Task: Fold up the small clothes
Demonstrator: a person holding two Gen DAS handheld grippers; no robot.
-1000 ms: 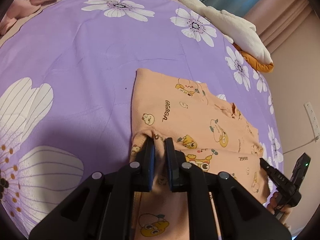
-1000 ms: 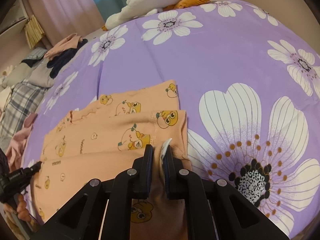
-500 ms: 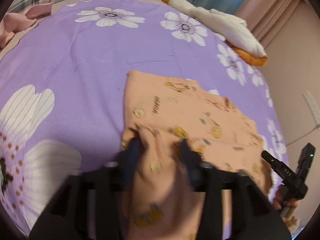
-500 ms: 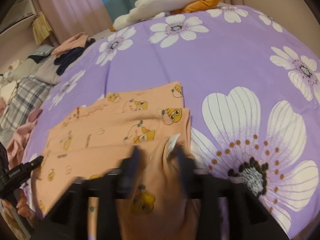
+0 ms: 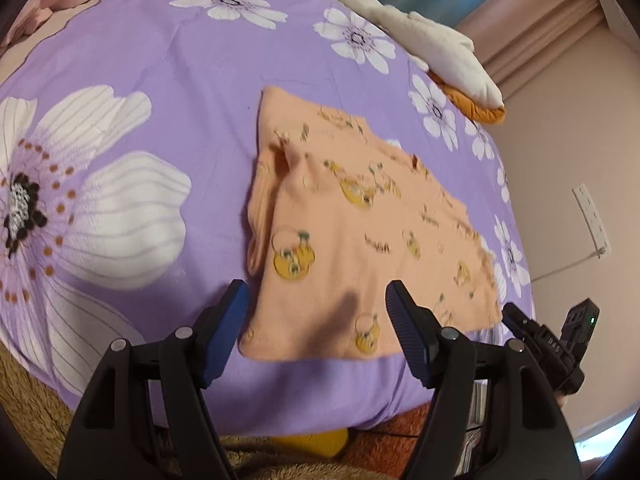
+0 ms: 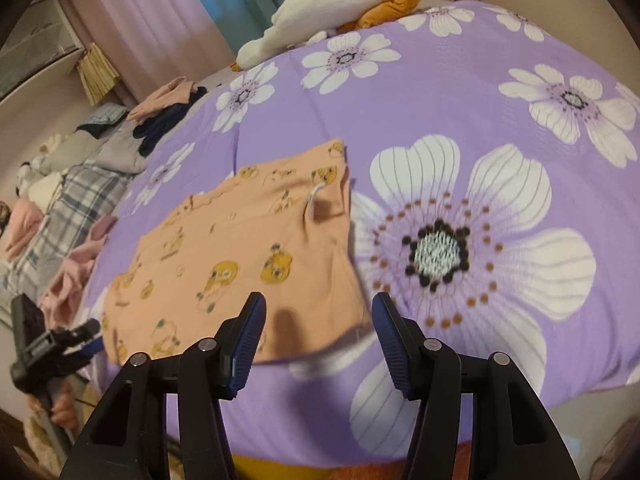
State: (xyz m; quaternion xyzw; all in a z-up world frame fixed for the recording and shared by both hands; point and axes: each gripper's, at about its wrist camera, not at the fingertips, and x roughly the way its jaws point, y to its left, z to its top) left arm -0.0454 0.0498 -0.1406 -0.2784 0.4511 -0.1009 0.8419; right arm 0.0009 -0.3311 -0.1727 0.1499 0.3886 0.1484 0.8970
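On the purple flowered bed (image 5: 168,64), seen from the left, the orange top (image 5: 360,232) lies partly folded, and the left hand-held gripper (image 5: 316,332) gapes wide, holding nothing. From the right, the right hand-held gripper (image 6: 318,340) gapes empty too; more folds look needed.

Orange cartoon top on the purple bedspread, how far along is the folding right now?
Done: the orange top lies on the bedspread with its near part doubled over. In hand: nothing; left gripper and right gripper are open, off the cloth. Left: likely another fold, plus the clothes pile behind.
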